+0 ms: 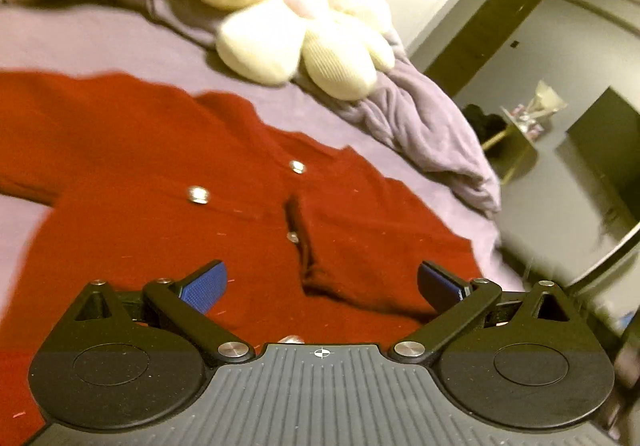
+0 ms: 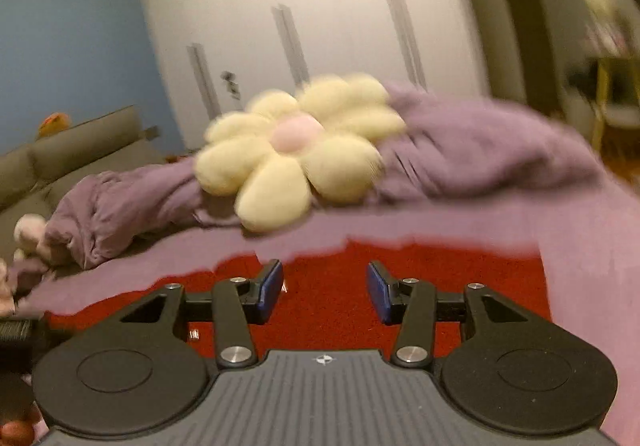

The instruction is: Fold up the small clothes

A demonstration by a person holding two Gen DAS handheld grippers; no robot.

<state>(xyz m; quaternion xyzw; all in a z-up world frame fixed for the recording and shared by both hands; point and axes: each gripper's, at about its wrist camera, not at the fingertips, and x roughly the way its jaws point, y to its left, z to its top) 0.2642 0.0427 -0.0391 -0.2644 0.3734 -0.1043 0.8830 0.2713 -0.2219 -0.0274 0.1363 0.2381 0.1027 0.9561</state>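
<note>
A small red cardigan point(image 1: 160, 174) with round silver buttons point(image 1: 198, 194) lies spread on the lilac bed sheet point(image 1: 80, 42), one sleeve reaching left. My left gripper point(image 1: 320, 286) hovers over its lower part with the jaws wide apart, nothing between the blue pads point(image 1: 204, 288). In the right wrist view the same red garment point(image 2: 440, 286) lies below my right gripper point(image 2: 324, 292). That gripper's jaws stand partly apart, with no cloth caught between the pads point(image 2: 272, 288).
A cream flower-shaped cushion point(image 1: 296, 14) with a pink centre point(image 2: 296, 132) rests on a crumpled lilac blanket point(image 2: 480, 142) beyond the cardigan. The bed's edge point(image 1: 500, 238) drops to the floor on the right. A grey sofa point(image 2: 60, 158) and white wardrobe doors point(image 2: 320, 26) stand behind.
</note>
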